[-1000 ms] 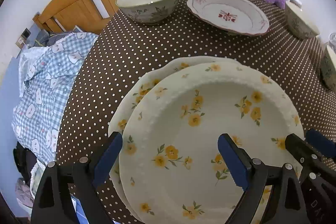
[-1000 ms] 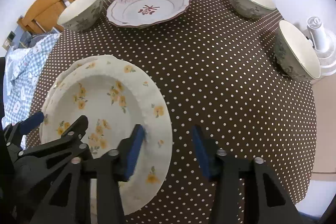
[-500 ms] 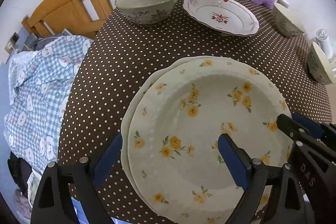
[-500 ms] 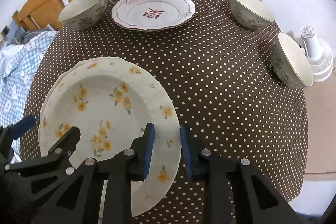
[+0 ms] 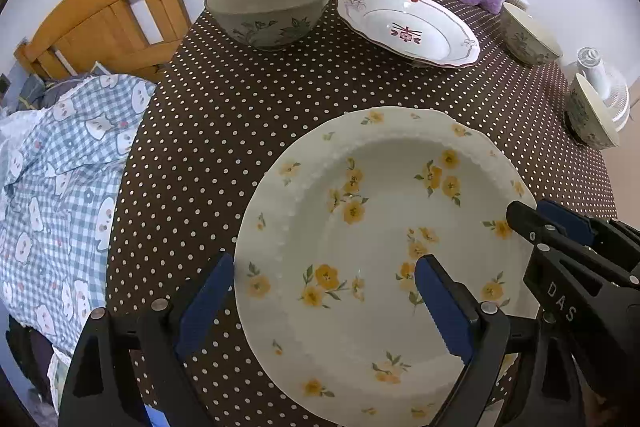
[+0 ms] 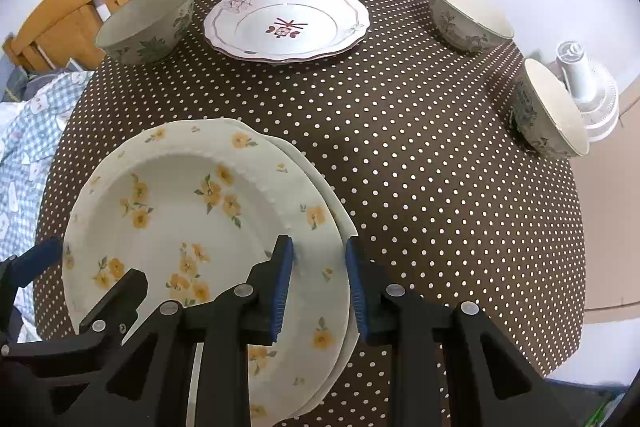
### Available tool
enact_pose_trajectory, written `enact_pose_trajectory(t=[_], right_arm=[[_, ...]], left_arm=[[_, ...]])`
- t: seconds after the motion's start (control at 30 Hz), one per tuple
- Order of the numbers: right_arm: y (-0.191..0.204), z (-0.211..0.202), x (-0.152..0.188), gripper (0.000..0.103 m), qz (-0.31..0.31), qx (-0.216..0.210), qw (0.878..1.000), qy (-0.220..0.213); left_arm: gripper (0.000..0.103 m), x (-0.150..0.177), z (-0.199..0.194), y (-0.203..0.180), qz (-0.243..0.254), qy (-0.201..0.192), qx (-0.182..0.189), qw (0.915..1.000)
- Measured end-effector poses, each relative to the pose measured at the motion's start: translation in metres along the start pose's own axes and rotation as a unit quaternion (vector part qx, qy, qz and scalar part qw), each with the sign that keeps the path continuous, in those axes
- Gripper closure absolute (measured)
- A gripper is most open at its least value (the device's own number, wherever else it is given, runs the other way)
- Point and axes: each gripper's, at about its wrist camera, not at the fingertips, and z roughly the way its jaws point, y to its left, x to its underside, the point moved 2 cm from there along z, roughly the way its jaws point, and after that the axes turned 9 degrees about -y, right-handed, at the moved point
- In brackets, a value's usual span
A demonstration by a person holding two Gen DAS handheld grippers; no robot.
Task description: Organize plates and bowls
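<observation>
I have the right gripper (image 6: 318, 281) clamped on the near rim of the top yellow-flower plate (image 6: 192, 211), nudging it square over the plate beneath (image 6: 340, 211) near the table (image 6: 420, 187) edge. My left gripper (image 5: 324, 301) hangs wide apart; open cloth lies beyond.

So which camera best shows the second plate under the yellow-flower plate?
The right wrist view. There the lower plate's rim sticks out along the right side of the yellow-flower plate, by the right gripper. In the left wrist view the top plate covers it almost entirely.
</observation>
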Motion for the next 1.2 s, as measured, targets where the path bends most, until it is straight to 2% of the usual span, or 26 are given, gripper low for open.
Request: enact_pose_trajectory(t=[0.13,0.23,0.3,0.4,0.63,0.8,1.0,1.2], right_arm=[[0.001,-0.001,0.000,0.071,0.011,0.008,1.000,0.000],[0.000,-0.004,0.000,0.065,0.023,0.010,1.000,0.002],[-0.002,-0.009,0.000,0.046,0.035,0.017,0.999,-0.004],[-0.008,-0.021,0.001,0.034,0.057,0.024,0.998,-0.018],[-0.012,-0.053,0.002,0.029,0.088,0.020,0.995,-0.045],[-0.020,-0.070,-0.002,0.029,0.095,0.009,0.993,-0.069],[-0.043,-0.083,-0.013,0.029,0.099,-0.013,0.991,-0.090],[-0.070,-0.096,-0.023,0.029,0.081,-0.023,0.991,-0.102]], left_arm=[[0.010,-0.002,-0.001,0.002,0.009,-0.002,0.014,0.9999],[0.010,-0.003,-0.005,0.003,0.018,-0.009,0.020,0.9996],[0.010,-0.006,-0.010,0.004,0.022,-0.016,0.025,0.9993],[0.010,-0.008,-0.015,0.004,0.033,-0.023,0.036,0.9986],[0.010,-0.013,-0.032,-0.003,0.053,-0.030,0.061,0.9963],[0.010,-0.020,-0.051,-0.018,0.072,-0.055,0.067,0.9936],[0.010,-0.028,-0.069,-0.041,0.070,-0.078,0.057,0.9928],[0.011,-0.038,-0.077,-0.067,0.053,-0.080,0.037,0.9947]])
